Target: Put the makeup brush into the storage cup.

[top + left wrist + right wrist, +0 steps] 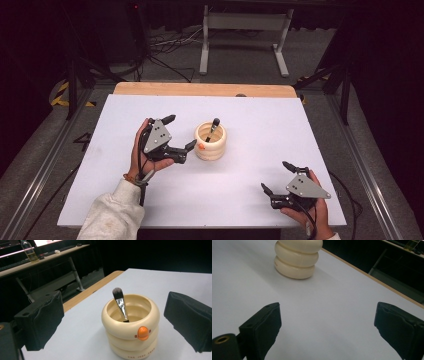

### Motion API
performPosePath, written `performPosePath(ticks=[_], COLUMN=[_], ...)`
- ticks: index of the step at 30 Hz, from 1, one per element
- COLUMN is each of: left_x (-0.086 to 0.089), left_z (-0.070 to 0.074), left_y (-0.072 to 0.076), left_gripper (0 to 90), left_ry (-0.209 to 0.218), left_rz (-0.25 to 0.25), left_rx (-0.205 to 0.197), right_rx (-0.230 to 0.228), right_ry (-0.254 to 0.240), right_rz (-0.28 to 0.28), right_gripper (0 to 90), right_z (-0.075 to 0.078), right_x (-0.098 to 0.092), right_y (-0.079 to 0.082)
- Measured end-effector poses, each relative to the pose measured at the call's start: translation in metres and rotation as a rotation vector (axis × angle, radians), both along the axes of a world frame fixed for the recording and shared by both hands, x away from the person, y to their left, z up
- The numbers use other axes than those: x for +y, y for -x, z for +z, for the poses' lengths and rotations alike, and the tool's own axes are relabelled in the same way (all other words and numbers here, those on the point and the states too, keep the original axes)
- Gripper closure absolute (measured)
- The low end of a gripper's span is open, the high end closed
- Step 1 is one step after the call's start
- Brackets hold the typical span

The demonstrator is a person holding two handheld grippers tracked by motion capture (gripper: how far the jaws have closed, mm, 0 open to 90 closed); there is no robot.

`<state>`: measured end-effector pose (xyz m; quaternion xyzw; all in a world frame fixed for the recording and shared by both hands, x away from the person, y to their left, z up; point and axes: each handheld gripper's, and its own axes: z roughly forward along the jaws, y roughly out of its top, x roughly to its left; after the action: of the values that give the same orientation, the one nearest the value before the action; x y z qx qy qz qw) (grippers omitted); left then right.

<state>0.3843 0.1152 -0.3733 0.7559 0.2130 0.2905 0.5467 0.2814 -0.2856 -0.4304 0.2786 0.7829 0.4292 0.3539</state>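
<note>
The left gripper (180, 132), jaws released, stands just beside the cup (210, 142) (brush (213, 128) inside); the right gripper (275, 176) is released too.

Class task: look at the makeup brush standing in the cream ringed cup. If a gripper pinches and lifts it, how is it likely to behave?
The makeup brush looks thin and rigid, so probably light and stiff, though its bristle tip would likely flex. Its shiny metal ferrule may be slippery between pads. It leans loosely inside the cup, so it could swing or shift when touched; the wide, squat cup seems unlikely to tip.
</note>
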Motion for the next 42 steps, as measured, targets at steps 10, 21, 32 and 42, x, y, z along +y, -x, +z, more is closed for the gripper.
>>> performPosePath(ticks=[10,21,32,42], left_x=[0.010,0.026,0.040,0.052], left_z=[-0.004,-0.009,-0.015,-0.023], left_y=[0.004,0.010,0.018,0.023], left_gripper=[3.2,3.1,3.2,3.1], left_ry=[-0.021,-0.027,-0.042,-0.069], left_rz=[-0.016,-0.029,-0.015,-0.005], left_rx=[-0.002,-0.008,-0.007,0.002], right_rx=[-0.001,-0.001,0.002,0.004], right_ry=[0.002,0.004,0.002,0.002], right_rz=[-0.001,-0.001,-0.001,0.002], right_gripper=[8.3,8.3,8.3,8.3], right_z=[0.000,0.000,0.000,-0.001], right_x=[0.000,0.001,0.001,0.002], right_y=[0.000,0.000,-0.001,0.000])
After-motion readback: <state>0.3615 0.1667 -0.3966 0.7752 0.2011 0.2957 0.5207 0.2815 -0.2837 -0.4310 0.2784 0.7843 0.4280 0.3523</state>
